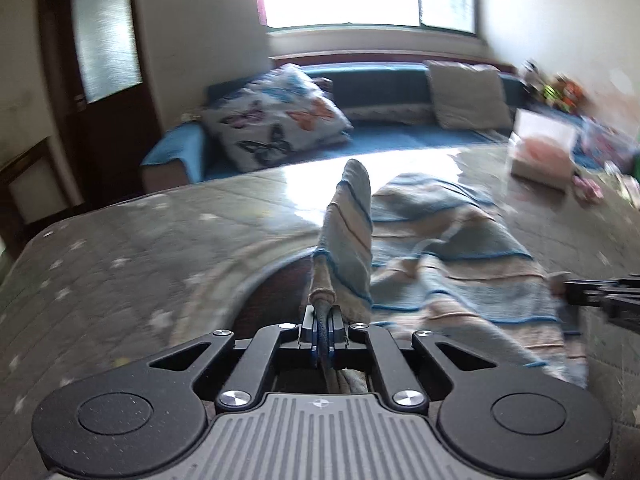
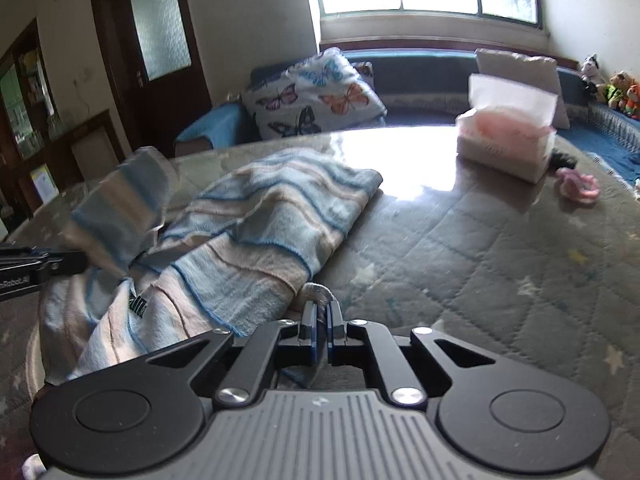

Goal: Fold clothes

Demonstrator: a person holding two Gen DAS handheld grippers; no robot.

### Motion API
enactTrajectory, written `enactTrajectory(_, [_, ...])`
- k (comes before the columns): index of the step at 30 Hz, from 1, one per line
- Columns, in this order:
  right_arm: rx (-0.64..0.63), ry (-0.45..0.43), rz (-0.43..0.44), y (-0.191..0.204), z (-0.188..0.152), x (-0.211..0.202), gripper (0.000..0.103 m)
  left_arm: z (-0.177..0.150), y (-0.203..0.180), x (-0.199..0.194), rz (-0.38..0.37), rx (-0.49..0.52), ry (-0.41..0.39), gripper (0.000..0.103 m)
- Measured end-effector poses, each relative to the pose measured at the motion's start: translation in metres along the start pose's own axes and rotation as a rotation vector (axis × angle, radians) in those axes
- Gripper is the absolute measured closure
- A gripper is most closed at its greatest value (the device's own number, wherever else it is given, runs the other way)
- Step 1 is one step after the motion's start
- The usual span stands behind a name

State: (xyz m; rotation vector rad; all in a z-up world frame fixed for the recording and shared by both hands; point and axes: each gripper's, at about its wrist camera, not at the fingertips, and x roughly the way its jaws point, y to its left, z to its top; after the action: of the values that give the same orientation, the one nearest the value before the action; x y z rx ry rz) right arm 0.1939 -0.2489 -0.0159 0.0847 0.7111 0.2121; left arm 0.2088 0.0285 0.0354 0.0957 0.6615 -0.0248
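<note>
A striped blue, beige and white garment lies rumpled on the grey quilted table. My left gripper is shut on a hem of the garment, and a fold of cloth stands up in front of its fingers. In the right wrist view the same garment spreads left of centre, and my right gripper is shut on a rolled edge of it near the table surface. The left gripper shows at the left edge there, holding up a lifted flap. The right gripper enters the left wrist view from the right edge.
A white tissue box with pink tissue stands at the table's far right, with a pink object beside it. Behind the table runs a blue sofa with a butterfly cushion, soft toys and a dark door.
</note>
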Motion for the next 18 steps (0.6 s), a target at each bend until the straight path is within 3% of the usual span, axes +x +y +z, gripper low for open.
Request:
enactTrajectory(8, [0.014,-0.109,-0.073,-0.016,0.003,-0.055,0.1,-0.02,0.072,-0.041,0.126,-0.169,-0.017,0.099])
enactTrajectory(12, [0.038,-0.16,-0.123,-0.034,0.004,-0.082,0.1,-0.038,0.095,-0.056,0.148,-0.228,0.021,0.099])
enactTrajectory(18, [0.062,-0.215,-0.192,-0.062,-0.01,-0.134,0.1,-0.074,0.094,-0.084,0.135,-0.205,0.113,0.099])
